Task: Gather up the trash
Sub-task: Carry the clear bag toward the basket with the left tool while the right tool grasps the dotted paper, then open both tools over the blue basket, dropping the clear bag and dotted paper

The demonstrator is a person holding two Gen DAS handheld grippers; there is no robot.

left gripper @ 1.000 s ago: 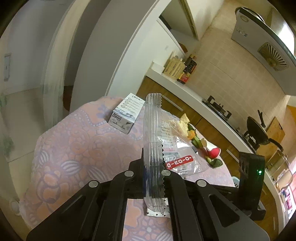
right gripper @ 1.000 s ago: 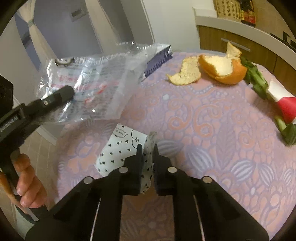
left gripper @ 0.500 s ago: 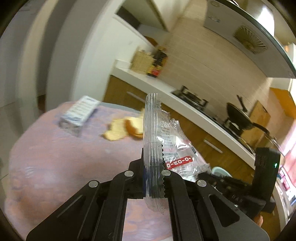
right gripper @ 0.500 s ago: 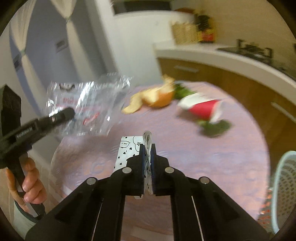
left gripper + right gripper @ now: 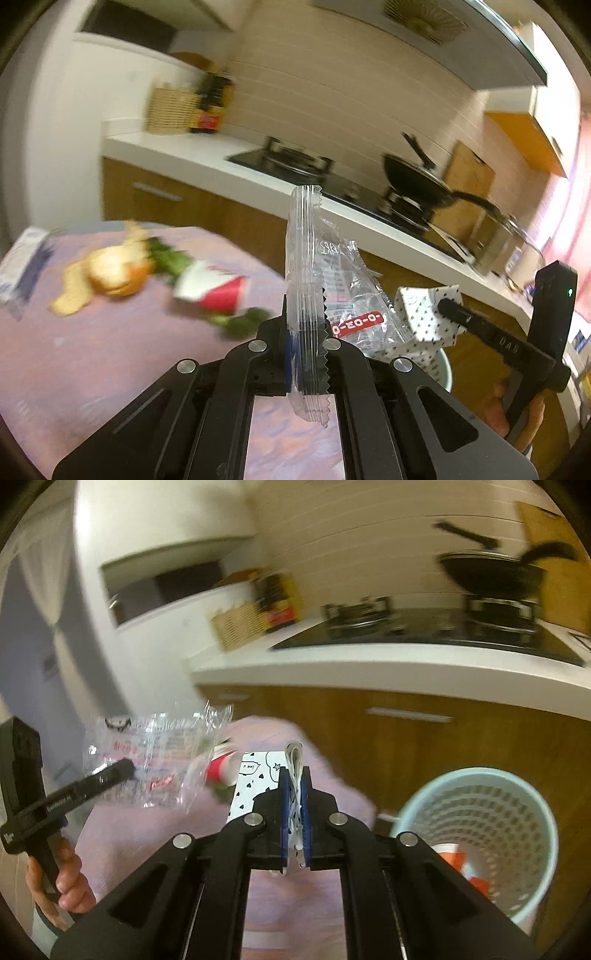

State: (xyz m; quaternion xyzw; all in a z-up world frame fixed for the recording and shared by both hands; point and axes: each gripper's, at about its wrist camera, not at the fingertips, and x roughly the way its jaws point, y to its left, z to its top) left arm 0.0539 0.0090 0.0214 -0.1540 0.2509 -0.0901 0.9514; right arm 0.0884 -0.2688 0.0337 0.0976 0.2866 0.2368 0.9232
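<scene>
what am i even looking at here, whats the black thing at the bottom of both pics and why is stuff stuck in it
No robot here: a person holds a handheld two-finger gripper in each hand, and each carries a fisheye camera looking along its fingers. The black frame at the bottom of each picture is that gripper seen from behind.

In the left camera's picture, the left gripper is shut on a clear plastic wrapper. In the right camera's picture, the right gripper is shut on a white paper with black hearts.

On the table with a pink patterned cloth lie orange peel, a red and white paper cup, some greens and a small carton. A pale blue waste basket stands beside the table, already holding some trash.
</scene>
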